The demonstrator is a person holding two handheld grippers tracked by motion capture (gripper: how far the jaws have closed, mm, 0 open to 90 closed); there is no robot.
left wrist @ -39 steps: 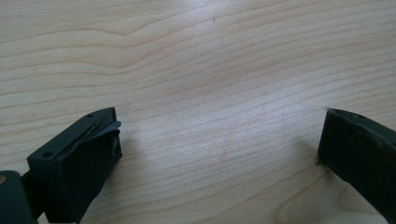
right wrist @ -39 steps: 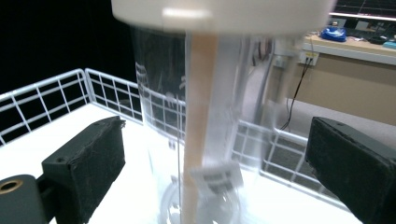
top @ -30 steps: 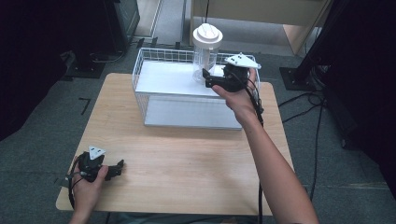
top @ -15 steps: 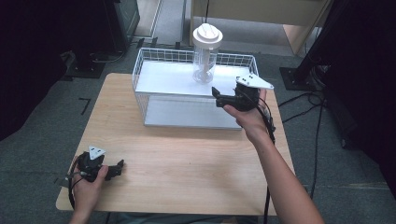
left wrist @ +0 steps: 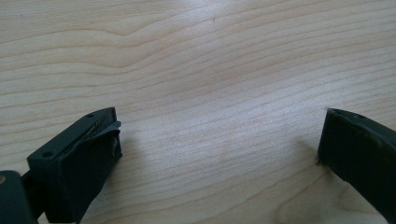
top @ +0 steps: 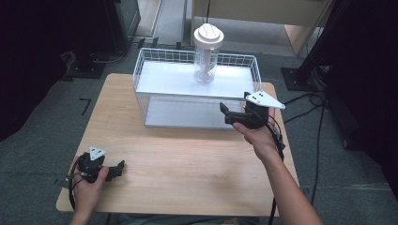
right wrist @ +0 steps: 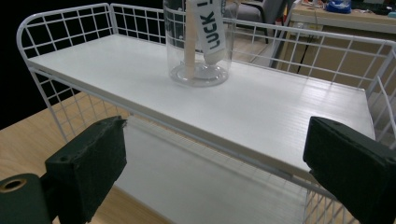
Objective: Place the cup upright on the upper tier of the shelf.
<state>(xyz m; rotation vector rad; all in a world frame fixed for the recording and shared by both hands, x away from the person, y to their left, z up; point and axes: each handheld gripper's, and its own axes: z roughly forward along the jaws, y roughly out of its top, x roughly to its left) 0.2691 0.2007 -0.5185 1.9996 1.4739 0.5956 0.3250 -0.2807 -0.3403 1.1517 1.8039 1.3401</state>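
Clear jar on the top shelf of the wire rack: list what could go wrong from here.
1. The clear jar is tall, narrow and capped by a wide white lid; a nudge might tip it.
2. The right tool is open beside the wire rack; reaching in, its jaws could catch the rim wires.
3. The left tool rests on the table, too far off to steady anything.

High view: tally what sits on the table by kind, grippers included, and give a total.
Wire rack: 1
Clear jar with white lid, standing on the rack's upper shelf: 1
Grippers, both open: 2 (left gripper low over the table, right gripper at the rack's front right)
Total: 4
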